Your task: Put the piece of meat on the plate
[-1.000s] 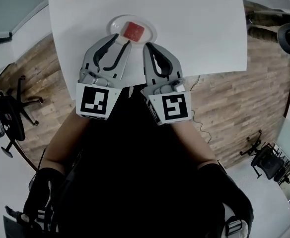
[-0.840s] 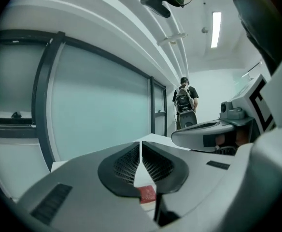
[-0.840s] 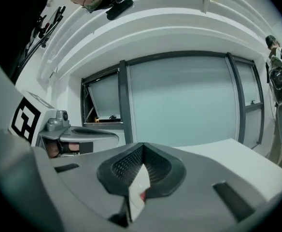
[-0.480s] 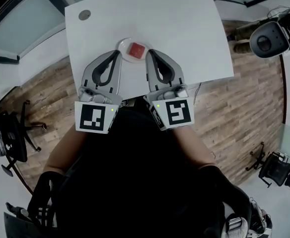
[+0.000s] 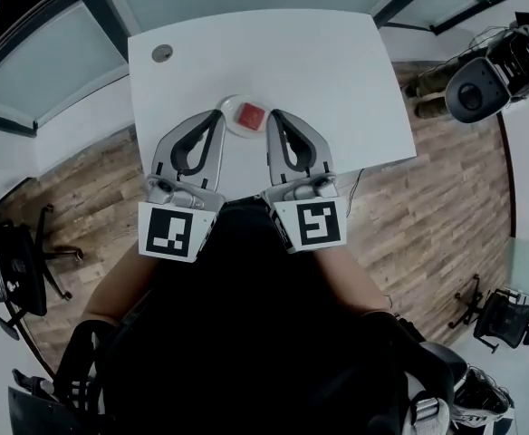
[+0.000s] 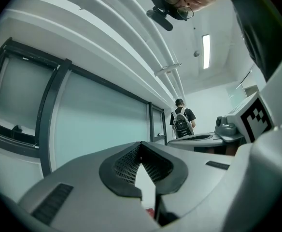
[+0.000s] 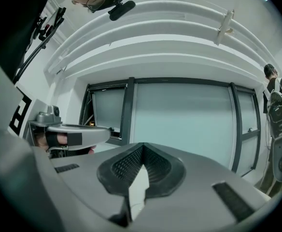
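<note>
In the head view a red piece of meat (image 5: 251,113) lies on a small white plate (image 5: 234,123) near the front edge of the white table (image 5: 319,71). My left gripper (image 5: 219,114) hangs just left of the plate, raised well above the table, its jaws shut and empty. My right gripper (image 5: 274,114) hangs just right of the plate, also shut with nothing in it. Both gripper views look level across the room at glass walls; a sliver of red shows low between the left jaws (image 6: 150,211).
A small grey disc (image 5: 162,53) lies at the table's far left corner. Wooden floor surrounds the table, with office chairs (image 5: 20,270) at the left and another chair (image 5: 482,71) at the far right. A person with a backpack (image 6: 182,122) stands far off.
The left jaws, apart a second ago beside the meat, have shut. Both grippers have risen away from the table, which now looks smaller and farther. The meat stays on the plate.
</note>
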`<state>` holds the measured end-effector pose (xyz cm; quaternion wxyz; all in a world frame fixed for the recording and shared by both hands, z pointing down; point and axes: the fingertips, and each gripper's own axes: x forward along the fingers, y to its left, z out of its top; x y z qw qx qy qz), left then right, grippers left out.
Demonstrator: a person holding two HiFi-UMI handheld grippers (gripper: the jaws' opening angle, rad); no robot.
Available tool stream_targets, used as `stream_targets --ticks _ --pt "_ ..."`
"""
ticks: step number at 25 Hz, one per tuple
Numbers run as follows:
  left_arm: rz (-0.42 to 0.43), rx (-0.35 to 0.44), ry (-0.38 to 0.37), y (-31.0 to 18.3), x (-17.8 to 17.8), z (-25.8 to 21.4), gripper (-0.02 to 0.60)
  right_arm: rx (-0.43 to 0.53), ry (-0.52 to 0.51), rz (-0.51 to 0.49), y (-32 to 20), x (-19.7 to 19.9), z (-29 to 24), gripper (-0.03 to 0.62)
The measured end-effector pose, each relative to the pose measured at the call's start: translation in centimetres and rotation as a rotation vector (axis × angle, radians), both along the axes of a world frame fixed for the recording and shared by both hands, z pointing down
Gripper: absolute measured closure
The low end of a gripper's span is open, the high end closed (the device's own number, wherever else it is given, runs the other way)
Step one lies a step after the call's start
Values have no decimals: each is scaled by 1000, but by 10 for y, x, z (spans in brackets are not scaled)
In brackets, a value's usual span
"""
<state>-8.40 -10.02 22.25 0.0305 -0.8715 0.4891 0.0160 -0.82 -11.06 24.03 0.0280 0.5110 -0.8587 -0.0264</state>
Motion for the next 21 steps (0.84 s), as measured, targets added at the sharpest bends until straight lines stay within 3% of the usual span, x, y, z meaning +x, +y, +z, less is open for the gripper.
stream_targets --ticks 11,21 --pt "29 -4 1 1 -4 3 577 -21 41 24 8 -2 3 592" --pt "64 -9 -2 3 6 5 577 33 0 26 13 -3 -9 592"
